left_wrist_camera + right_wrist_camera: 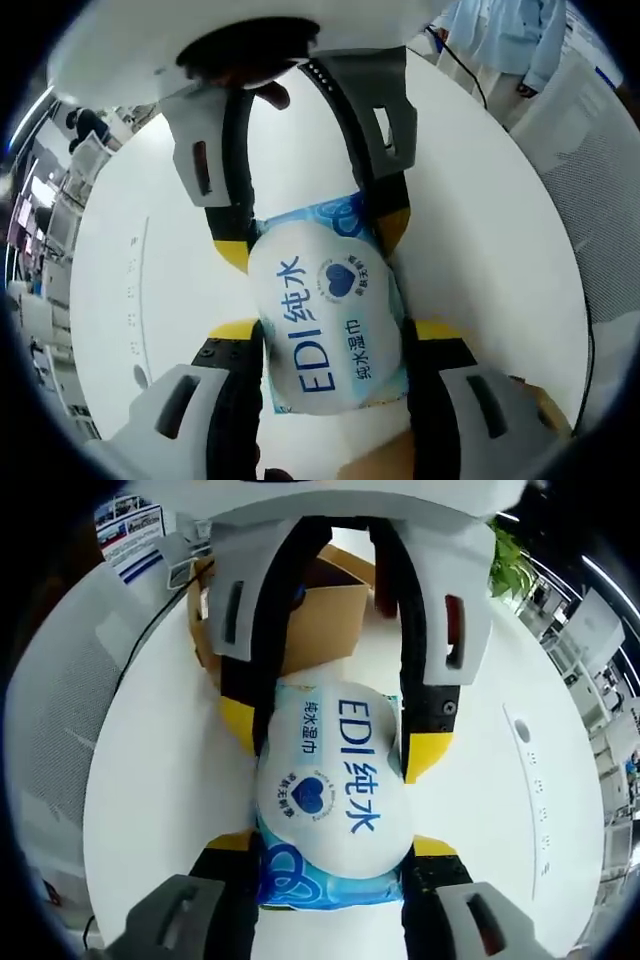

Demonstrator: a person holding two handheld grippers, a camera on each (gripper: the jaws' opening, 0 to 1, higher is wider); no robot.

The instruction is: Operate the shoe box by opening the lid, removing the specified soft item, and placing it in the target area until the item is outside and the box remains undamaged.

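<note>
Both grippers (325,335) (330,845) pinch the wet-wipes pack (330,320) between their fingers; soft, slick film, so hold its ends lightly.

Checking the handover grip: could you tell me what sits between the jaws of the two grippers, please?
The wet-wipe pack, held from opposite ends by the left gripper and right gripper, in both views.

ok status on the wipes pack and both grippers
Left gripper and right gripper both clamped on the wipes pack. Pack out, over white table. Cardboard box open behind. Nothing in the way.
</note>
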